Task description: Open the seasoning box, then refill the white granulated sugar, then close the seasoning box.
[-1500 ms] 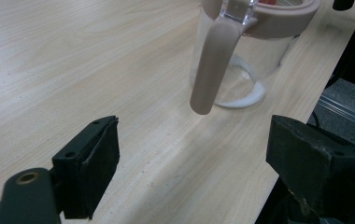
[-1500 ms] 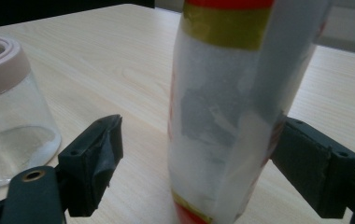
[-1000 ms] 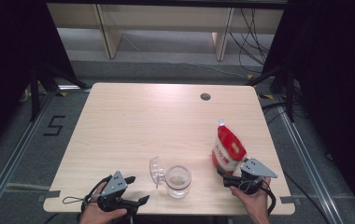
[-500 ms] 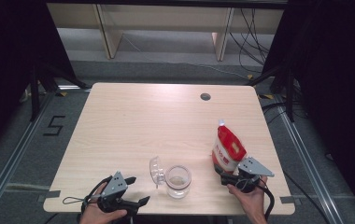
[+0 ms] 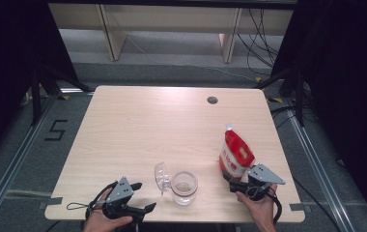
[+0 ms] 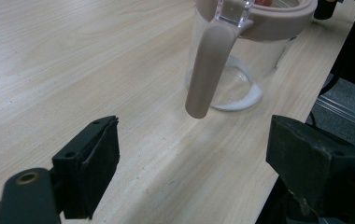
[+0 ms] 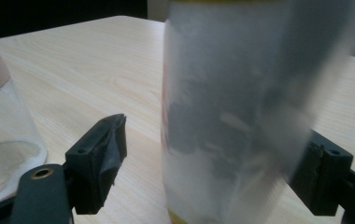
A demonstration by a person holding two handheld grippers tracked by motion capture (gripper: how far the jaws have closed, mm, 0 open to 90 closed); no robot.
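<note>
A clear glass jar (image 5: 184, 186) stands near the table's front edge, its hinged lid (image 5: 161, 176) swung open to the left. It has a pinkish rim and a hanging clasp (image 6: 210, 70), with a little white stuff at the bottom (image 7: 5, 161). My left gripper (image 5: 143, 196) is open, just left of the jar, with nothing between its jaws (image 6: 199, 158). A red and white pouch (image 5: 235, 153) stands upright to the jar's right. My right gripper (image 5: 231, 182) is open at the pouch's base, with the blurred pouch (image 7: 231, 116) between its jaws.
The wooden table (image 5: 172, 121) has a dark round cable hole (image 5: 212, 100) at the back right. Its front edge lies just under both hands. Dark floor and metal rails surround the table, with a shelf frame behind.
My right gripper has edged slightly left toward the pouch's base. The left gripper, jar and lid have stayed put.
</note>
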